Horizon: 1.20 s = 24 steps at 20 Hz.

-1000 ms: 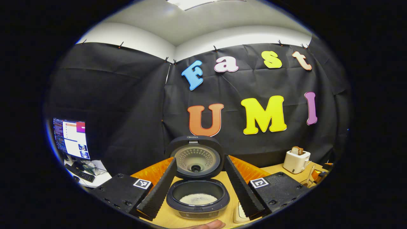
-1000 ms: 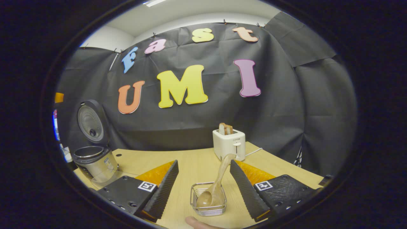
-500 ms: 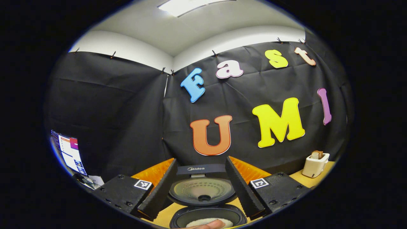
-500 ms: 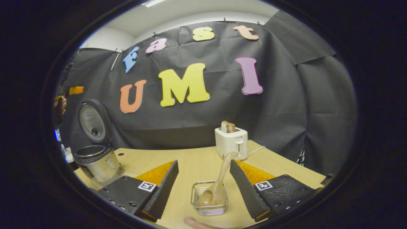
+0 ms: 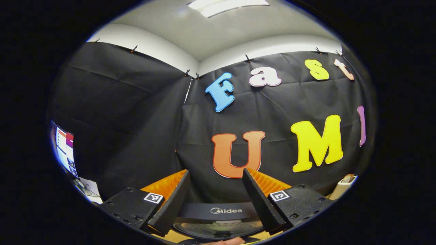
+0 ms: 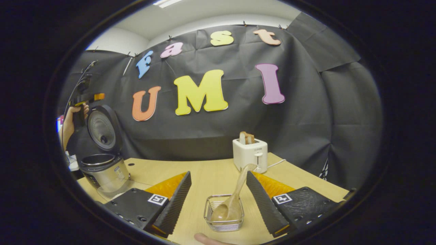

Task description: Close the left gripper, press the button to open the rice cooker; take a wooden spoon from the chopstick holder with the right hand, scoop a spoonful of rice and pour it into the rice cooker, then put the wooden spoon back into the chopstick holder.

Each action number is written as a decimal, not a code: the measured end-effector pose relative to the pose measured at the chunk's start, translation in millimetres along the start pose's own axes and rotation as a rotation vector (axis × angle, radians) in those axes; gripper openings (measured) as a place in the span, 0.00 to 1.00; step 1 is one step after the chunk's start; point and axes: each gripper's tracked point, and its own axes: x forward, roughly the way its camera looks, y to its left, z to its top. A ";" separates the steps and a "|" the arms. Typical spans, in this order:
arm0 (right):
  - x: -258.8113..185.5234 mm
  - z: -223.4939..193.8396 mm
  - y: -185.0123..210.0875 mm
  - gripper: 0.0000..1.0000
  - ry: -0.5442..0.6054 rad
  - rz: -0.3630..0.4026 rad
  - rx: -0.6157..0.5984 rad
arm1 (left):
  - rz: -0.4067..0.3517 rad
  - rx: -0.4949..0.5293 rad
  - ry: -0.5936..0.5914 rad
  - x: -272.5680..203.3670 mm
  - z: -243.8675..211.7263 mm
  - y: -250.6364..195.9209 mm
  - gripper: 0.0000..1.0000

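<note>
Wooden table point(image 6: 204, 172), black cloth walls; rice cooker point(image 6: 102, 163) open; both grippers' fingers apart

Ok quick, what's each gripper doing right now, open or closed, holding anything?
Left gripper: open, holding nothing, raised by the rice cooker's lid.
Right gripper: open, holding nothing, wooden spoon between its fingers, untouched.
</note>
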 end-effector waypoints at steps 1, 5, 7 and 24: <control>1.8 -0.5 -0.3 0.92 0.004 0.004 0.007 | -0.014 -0.019 0.021 6.0 -3.5 -3.8 0.98; 7.0 5.1 -8.9 0.92 0.018 0.008 0.045 | 0.008 -0.013 0.097 25.0 -29.5 0.9 0.97; 0.5 -2.7 -1.5 0.92 0.020 0.018 0.054 | -0.001 -0.043 0.139 26.6 -34.7 -1.5 0.96; -61.4 12.3 16.8 0.92 -0.013 0.050 0.019 | -0.041 0.001 0.271 -95.0 -66.8 -2.5 0.87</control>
